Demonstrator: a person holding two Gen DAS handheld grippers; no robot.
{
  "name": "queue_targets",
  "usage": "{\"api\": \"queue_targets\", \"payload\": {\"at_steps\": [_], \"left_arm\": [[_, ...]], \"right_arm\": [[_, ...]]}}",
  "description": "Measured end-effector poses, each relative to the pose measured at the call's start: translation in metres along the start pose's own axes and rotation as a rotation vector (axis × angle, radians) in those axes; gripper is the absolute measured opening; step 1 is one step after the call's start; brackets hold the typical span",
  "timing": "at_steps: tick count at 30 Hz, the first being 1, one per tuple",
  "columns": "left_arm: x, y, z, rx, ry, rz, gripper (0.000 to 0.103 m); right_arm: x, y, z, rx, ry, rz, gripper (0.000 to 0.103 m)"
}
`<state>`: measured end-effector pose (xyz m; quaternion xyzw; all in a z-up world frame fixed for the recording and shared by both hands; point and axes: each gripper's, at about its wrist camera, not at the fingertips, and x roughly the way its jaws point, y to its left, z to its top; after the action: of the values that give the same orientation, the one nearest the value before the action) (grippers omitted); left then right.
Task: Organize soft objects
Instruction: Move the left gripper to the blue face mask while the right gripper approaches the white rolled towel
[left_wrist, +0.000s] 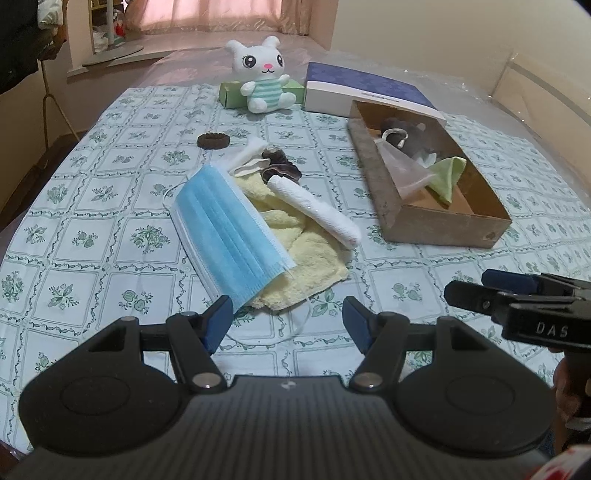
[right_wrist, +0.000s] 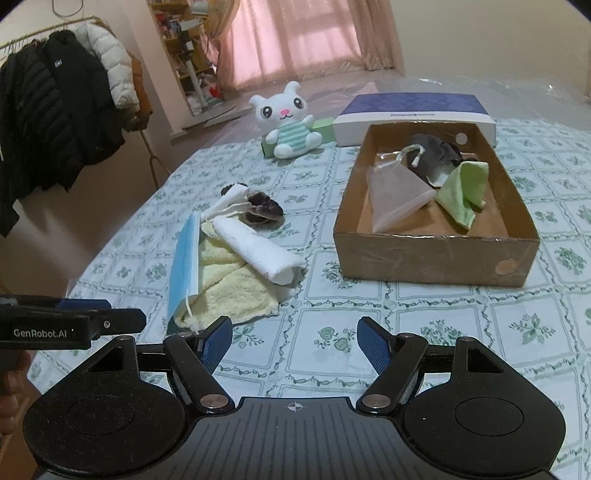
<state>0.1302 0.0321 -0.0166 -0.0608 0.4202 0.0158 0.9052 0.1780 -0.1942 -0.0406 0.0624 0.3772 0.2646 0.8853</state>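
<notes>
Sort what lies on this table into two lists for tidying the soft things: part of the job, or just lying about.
Part of the job: blue face mask, yellow towel, rolled white cloth, cardboard box, green cloth already inside it.

Lying about: plush bunny, blue-lidded box, dark ring.

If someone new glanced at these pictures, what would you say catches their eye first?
Probably the white plush bunny sitting at the table's far edge, against a green box. Then the blue face mask draped over a yellow towel mid-table, with the open cardboard box of soft items to its right.
</notes>
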Motion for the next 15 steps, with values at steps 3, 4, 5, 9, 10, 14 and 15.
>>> {"api": "queue_targets", "payload": {"at_steps": [3,4,5,9,10,14,15], "left_arm": [[0.007,0.002,0.002,-0.007,0.005,0.004,0.063],[0.01,0.002,0.003,-0.008,0.006,0.007,0.063],[0.012,0.003,0.005,-0.01,0.009,0.01,0.063],[0.024,0.004,0.011,-0.02,0.014,0.017,0.063],[0.027,0.005,0.013,-0.023,0.014,0.019,0.063],[0.041,0.008,0.023,-0.041,0.01,0.032,0.063],[0.046,0.009,0.026,-0.05,0.007,0.038,0.063]], "right_arm": [[0.009,0.001,0.003,-0.013,0.007,-0.003,0.074],[0.012,0.001,0.004,-0.017,0.006,-0.002,0.074],[0.014,0.001,0.005,-0.02,0.005,-0.002,0.074],[0.027,0.002,0.011,-0.036,0.007,-0.001,0.074],[0.031,0.002,0.014,-0.041,0.008,-0.001,0.074],[0.045,0.006,0.022,-0.066,0.004,0.005,0.074],[0.049,0.007,0.024,-0.071,0.003,0.011,0.074]]}}
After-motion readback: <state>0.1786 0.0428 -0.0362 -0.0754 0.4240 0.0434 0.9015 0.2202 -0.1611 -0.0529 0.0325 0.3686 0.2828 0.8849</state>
